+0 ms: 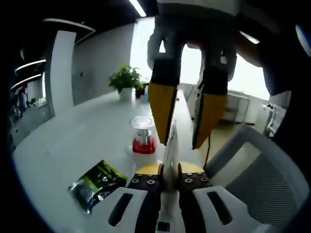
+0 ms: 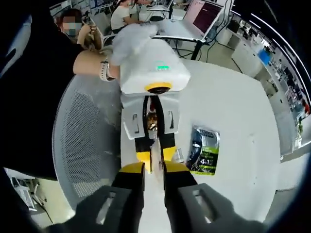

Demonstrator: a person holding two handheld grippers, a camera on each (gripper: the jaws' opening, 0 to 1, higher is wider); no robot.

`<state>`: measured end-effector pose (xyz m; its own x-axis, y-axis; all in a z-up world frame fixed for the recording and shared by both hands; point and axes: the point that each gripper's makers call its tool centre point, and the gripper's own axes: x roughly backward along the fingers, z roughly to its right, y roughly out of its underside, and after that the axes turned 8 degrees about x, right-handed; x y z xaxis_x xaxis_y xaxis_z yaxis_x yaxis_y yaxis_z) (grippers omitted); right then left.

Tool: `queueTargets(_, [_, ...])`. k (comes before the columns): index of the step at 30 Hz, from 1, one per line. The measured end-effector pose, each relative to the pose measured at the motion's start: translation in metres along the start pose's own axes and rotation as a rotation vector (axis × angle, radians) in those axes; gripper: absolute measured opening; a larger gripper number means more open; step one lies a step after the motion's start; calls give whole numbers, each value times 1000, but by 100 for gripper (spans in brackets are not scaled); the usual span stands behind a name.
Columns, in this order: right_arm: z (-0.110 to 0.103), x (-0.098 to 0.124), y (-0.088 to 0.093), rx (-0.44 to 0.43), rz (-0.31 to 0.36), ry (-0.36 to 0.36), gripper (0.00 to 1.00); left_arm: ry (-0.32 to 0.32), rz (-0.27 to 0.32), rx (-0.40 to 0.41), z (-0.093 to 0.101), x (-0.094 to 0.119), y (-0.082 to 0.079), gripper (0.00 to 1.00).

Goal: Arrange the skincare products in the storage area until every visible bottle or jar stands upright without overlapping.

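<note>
A small clear jar with a red lower part stands upright on the white table, just left of both grippers. A black and green sachet lies flat nearer to me; it also lies right of the jaws as the sachet. My left gripper has a narrow gap between its yellow-tipped jaws and holds nothing. My right gripper comes down from above, tip to tip with it, jaws apart and empty. In the right gripper view my right gripper faces the left gripper over the table's edge.
A potted plant stands at the far end of the table. A grey mesh chair sits beside the table edge, seen again as the chair. A person's hand with a watch holds the left gripper. A laptop stands far off.
</note>
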<state>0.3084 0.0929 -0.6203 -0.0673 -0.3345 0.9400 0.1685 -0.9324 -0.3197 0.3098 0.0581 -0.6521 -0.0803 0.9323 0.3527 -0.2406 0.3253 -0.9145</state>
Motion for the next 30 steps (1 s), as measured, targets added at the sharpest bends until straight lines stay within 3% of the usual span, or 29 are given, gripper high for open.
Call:
queueTargets(8, [-2, -13, 1, 38, -65, -90, 8, 7, 13, -6, 0, 0, -1, 8])
queueTargets(19, [-1, -15, 3, 83, -109, -107, 3, 12, 37, -26, 0, -1, -3, 14])
queueTargets(24, [5, -14, 4, 94, -119, -82, 3, 6, 18, 2, -8, 7, 1, 21])
queueTargets(30, [14, -13, 9, 108, -143, -55, 3, -46, -65, 12, -21, 4, 22, 16])
